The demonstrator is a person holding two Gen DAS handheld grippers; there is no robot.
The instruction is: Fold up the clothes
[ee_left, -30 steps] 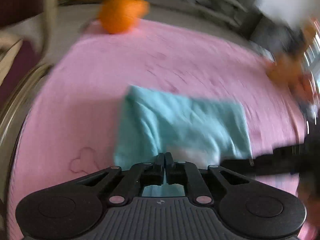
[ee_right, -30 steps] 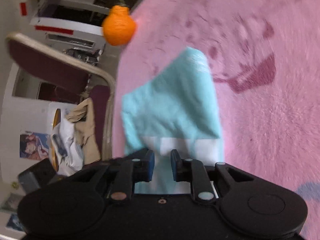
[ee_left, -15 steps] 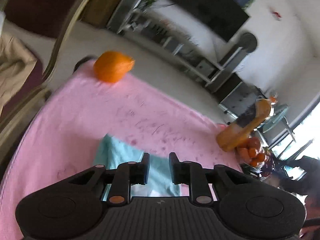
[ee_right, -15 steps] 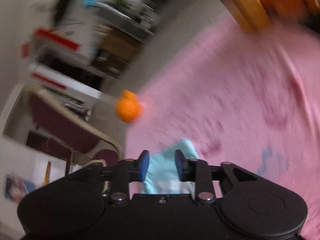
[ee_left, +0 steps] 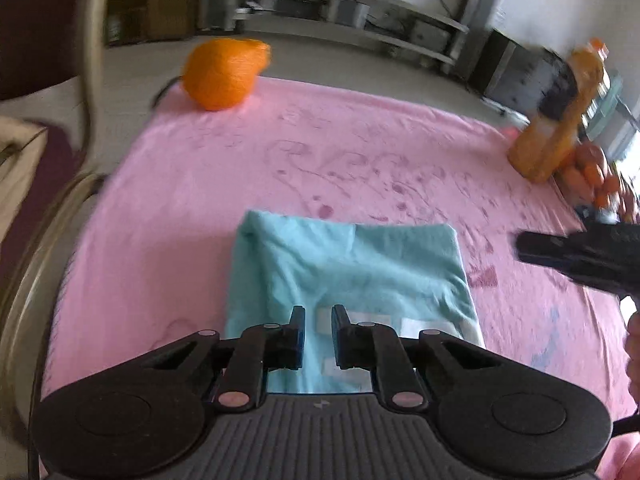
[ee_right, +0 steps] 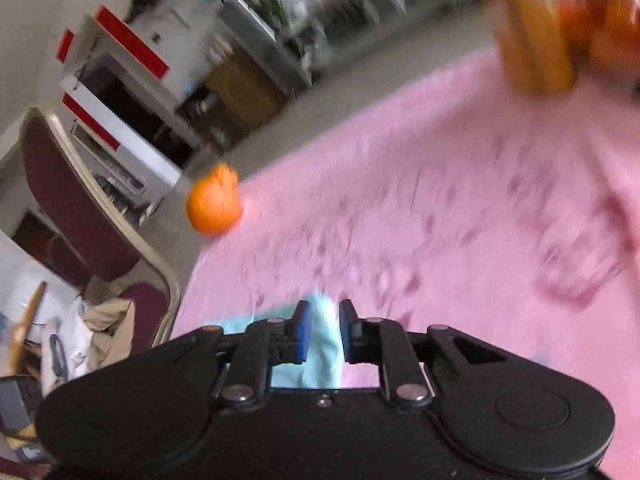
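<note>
A folded light-blue garment (ee_left: 348, 268) lies flat on the pink cloth (ee_left: 200, 184), its near edge showing white patches. My left gripper (ee_left: 318, 316) is open and empty, held just above the garment's near edge. My right gripper (ee_right: 323, 322) is open and empty, above a corner of the garment (ee_right: 322, 354); it also shows in the left wrist view (ee_left: 580, 248), off to the garment's right.
An orange round object (ee_left: 222, 74) sits at the cloth's far left corner. An orange drink bottle (ee_left: 556, 120) and small orange fruits (ee_left: 600, 180) stand at the far right. A maroon chair (ee_right: 80, 220) with clothes stands left of the table.
My left gripper opened and let go of the garment. Both grippers lifted and tilted up off the garment, which now lies folded.
</note>
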